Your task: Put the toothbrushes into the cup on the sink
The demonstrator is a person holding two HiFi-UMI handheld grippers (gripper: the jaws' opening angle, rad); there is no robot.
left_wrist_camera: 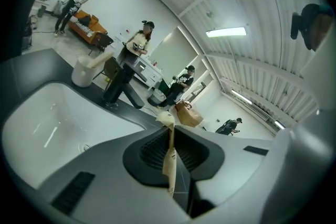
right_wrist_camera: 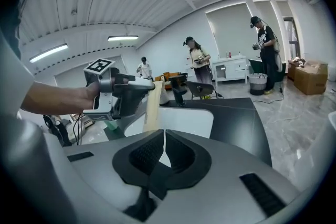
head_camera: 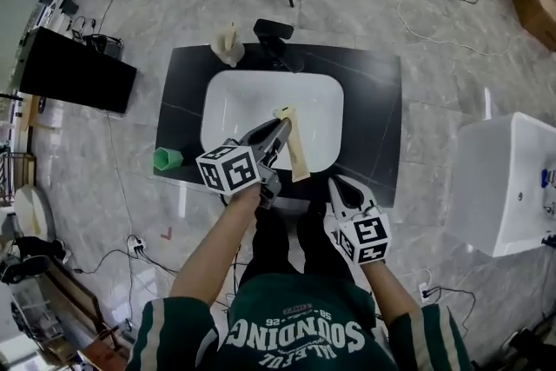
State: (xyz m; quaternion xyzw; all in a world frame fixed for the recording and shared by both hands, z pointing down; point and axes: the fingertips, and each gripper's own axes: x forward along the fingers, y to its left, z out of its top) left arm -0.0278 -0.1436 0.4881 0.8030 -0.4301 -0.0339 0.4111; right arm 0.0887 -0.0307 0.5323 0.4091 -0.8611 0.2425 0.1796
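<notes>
Toothbrush in its tan wrapper (head_camera: 294, 148) is off the counter, pinched in my left gripper (head_camera: 282, 128) above the white sink basin (head_camera: 252, 100). That basin is set in the black countertop (head_camera: 373, 117), and the black faucet (head_camera: 276, 39) stands at its back rim.

My left jaws are nearly together, their pads pressed flat on the wrapper. Seen along them in the left gripper view, the strip stands edge-on in the slit between the pads, its upper end poking just past the tips. From above, its other end slants down toward the front rim of the basin.

My right gripper (head_camera: 340, 185) sits at the front edge of the counter, jaws closed with nothing between them.

A white cup (head_camera: 228, 45) stands at the back left, beside the faucet, with something pale sticking out of it. A small green cup (head_camera: 168, 158) is at the front left corner; I cannot see inside it.
</notes>
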